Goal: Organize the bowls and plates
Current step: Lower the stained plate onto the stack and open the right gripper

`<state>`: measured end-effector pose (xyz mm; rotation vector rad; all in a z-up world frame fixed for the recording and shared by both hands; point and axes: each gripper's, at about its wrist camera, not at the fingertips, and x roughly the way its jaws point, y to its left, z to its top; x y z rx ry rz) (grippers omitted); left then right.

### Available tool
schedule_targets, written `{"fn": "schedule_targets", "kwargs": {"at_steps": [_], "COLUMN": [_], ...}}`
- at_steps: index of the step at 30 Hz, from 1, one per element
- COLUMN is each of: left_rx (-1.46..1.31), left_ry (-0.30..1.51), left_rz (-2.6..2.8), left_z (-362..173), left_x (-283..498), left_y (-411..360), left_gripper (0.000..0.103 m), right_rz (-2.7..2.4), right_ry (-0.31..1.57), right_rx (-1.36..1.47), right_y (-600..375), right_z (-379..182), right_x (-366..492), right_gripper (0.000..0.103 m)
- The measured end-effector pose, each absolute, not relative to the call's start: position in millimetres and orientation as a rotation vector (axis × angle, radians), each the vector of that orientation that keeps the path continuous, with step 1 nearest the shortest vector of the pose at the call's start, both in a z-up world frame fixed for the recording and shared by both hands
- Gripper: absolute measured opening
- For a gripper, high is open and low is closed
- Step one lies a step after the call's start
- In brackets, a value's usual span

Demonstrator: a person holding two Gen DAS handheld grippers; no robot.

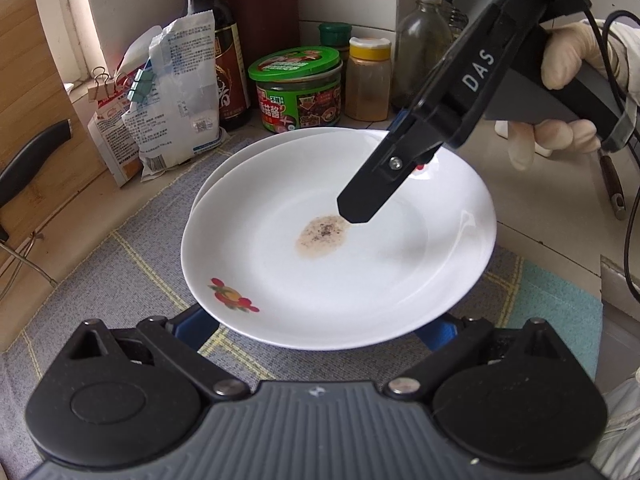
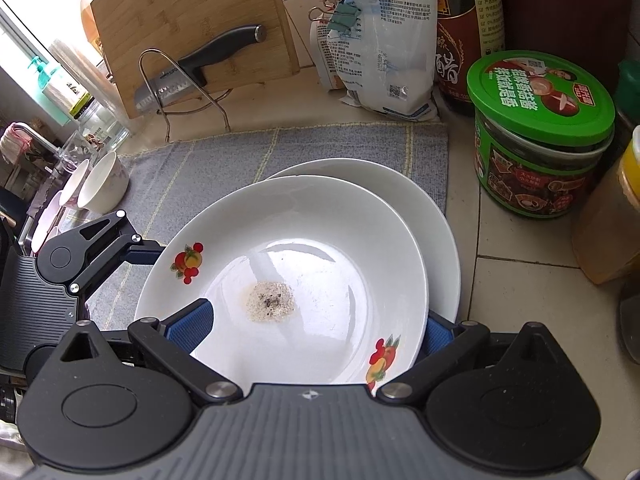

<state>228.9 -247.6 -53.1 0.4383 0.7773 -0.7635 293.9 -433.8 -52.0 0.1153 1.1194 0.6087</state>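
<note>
Right gripper (image 1: 360,204) straddles the rim of the soiled white fruit-print plate (image 1: 340,248), jaws partly spread, grip unconfirmed. Left gripper (image 1: 316,328) wide open beneath it. Plain white plate (image 2: 436,216) lies underneath.

"DAS" in white letters on the black arm of the right hand-held gripper (image 1: 352,216). Green-lidded sauce jar (image 2: 540,136), dark vinegar bottle (image 2: 468,28) and white packet (image 2: 384,40) carry Chinese print, too small to read reliably.

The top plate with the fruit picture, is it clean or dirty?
Dirty. The top plate has a small patch of pale residue with dark specks in its centre; the rest looks white and glossy.
</note>
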Motion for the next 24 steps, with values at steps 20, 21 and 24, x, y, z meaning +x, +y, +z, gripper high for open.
{"fn": "schedule_targets", "kwargs": {"at_steps": [20,21,24], "left_rx": [0.460,0.461,0.461], "left_ry": [0.757,0.755,0.751], "left_rz": [-0.758,-0.758,-0.758], "left_z": [-52,-52,-52], "left_x": [228,228,228], "left_y": [-245,-245,-246], "left_gripper": [0.101,0.101,0.101], "right_rz": [0.579,0.577,0.566], "right_ry": [1.114,1.113,1.114], "right_rx": [0.111,0.110,0.111], "right_y": [-437,-437,-437], "right_z": [-40,-40,-38], "right_x": [281,281,279], "right_gripper": [0.103,0.103,0.103]}}
